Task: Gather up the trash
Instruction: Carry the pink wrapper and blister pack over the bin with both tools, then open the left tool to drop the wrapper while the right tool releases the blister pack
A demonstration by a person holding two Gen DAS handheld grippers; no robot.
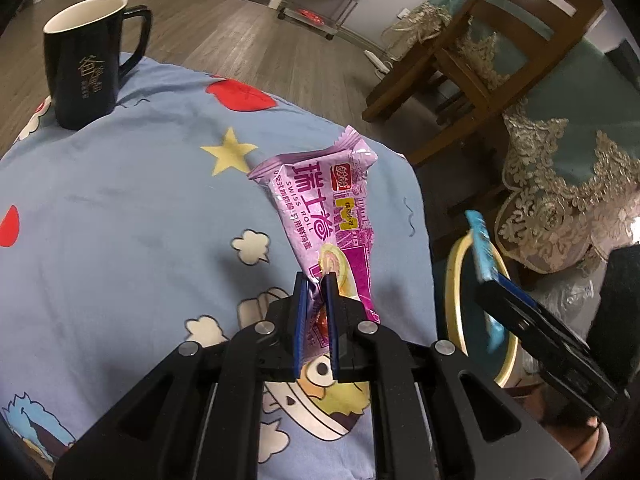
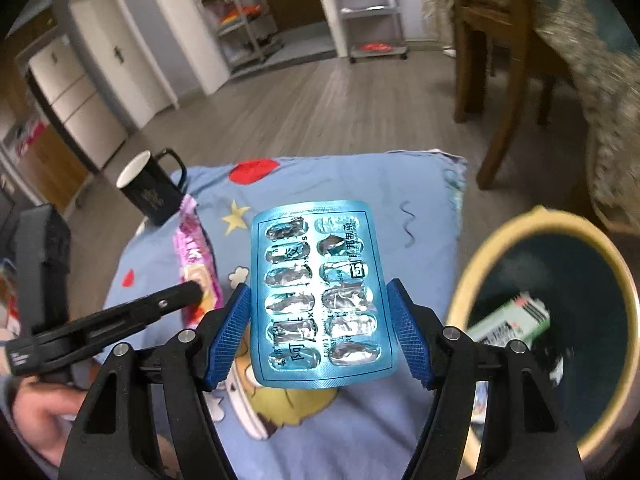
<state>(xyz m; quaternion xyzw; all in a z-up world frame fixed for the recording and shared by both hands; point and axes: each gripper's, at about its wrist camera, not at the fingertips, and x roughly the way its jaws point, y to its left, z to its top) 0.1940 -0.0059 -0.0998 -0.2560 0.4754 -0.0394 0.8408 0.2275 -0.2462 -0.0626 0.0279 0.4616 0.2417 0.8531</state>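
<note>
My left gripper [image 1: 317,280] is shut on the near end of a purple Swiss roll wrapper [image 1: 320,204] and holds it over the blue cartoon cloth [image 1: 120,208]. The wrapper also shows in the right wrist view [image 2: 196,256], with the left gripper [image 2: 192,292] on it. My right gripper [image 2: 318,292] is shut on an empty blue blister pack [image 2: 320,292], gripped by its two long edges. In the left wrist view the blister pack [image 1: 482,240] hangs edge-on over the round bin [image 1: 452,280]. The bin [image 2: 500,240] sits to the right, beside the table.
A black mug [image 1: 86,60] stands at the far left of the cloth, and shows in the right wrist view [image 2: 150,186]. A green and white box [image 2: 512,318] lies inside the bin. A wooden chair [image 1: 472,60] and a lace-edged tablecloth [image 1: 560,184] stand behind the bin.
</note>
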